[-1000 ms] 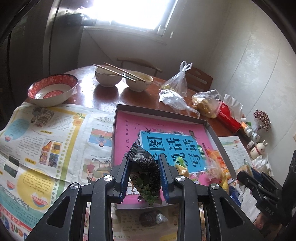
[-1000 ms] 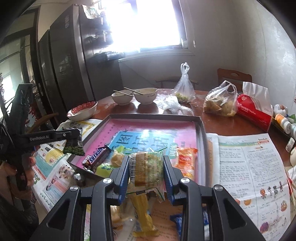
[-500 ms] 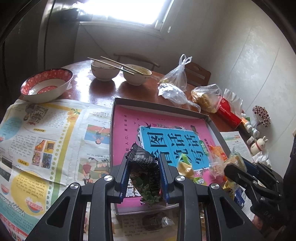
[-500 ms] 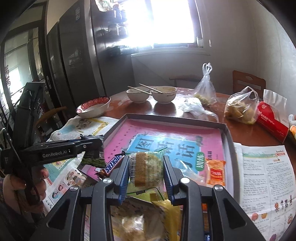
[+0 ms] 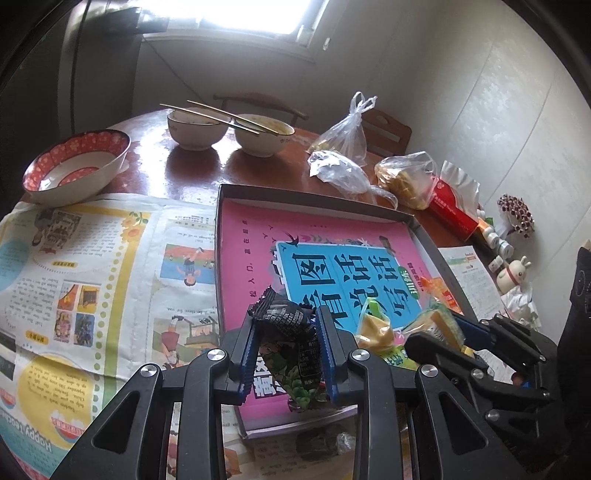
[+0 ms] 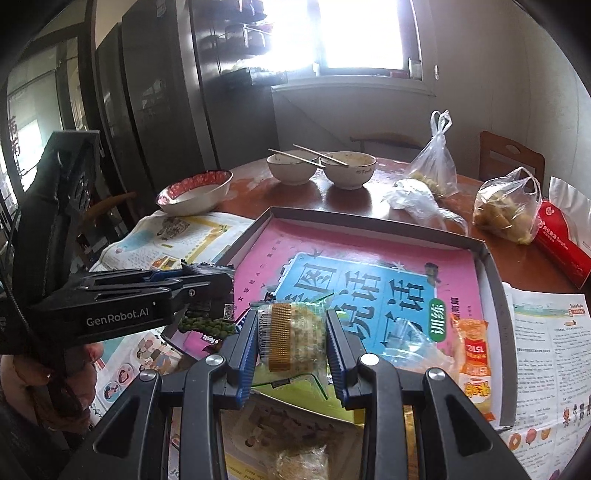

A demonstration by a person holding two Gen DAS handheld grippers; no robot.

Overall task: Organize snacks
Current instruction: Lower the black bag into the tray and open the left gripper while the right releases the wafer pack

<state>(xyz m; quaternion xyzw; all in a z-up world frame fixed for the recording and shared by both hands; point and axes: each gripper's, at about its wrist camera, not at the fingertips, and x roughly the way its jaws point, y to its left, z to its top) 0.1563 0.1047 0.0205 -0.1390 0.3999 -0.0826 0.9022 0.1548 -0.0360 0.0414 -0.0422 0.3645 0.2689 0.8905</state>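
Left tongs [image 5: 286, 354] are clamped on a black snack packet [image 5: 286, 345] with green print, held above the near left corner of the shallow box tray [image 5: 314, 194]. Right tongs [image 6: 290, 341] are closed on a clear-wrapped pastry [image 6: 295, 338] with a gold ridged band, over the tray's near edge.

Left wrist view only: a yellow wrapped snack [image 5: 373, 328] lying in the tray beside the right tongs, a dark wrapped candy [image 5: 321, 441] on the newspaper just outside the tray, small bottles [image 5: 496, 242] and a rabbit figurine [image 5: 511, 275] at the wall.

Right wrist view only: an orange sachet [image 6: 472, 356] against the tray's right wall, more wrapped snacks [image 6: 303, 459] below the tongs, a hand [image 6: 55, 391] gripping the left tool, a dark cabinet [image 6: 155, 92].

Tray is lined with a pink and blue printed sheet [image 5: 332, 266]. Newspaper [image 5: 92, 266] covers the near part of the round brown desk [image 5: 192, 173]. Farther back: a red-patterned bowl [image 5: 75, 170], two bowls with chopsticks [image 5: 210, 112] laid across, tied plastic bags [image 5: 347, 129], a red packet [image 5: 452, 210]. Bright window [image 6: 365, 33] behind; pale wall to the right.
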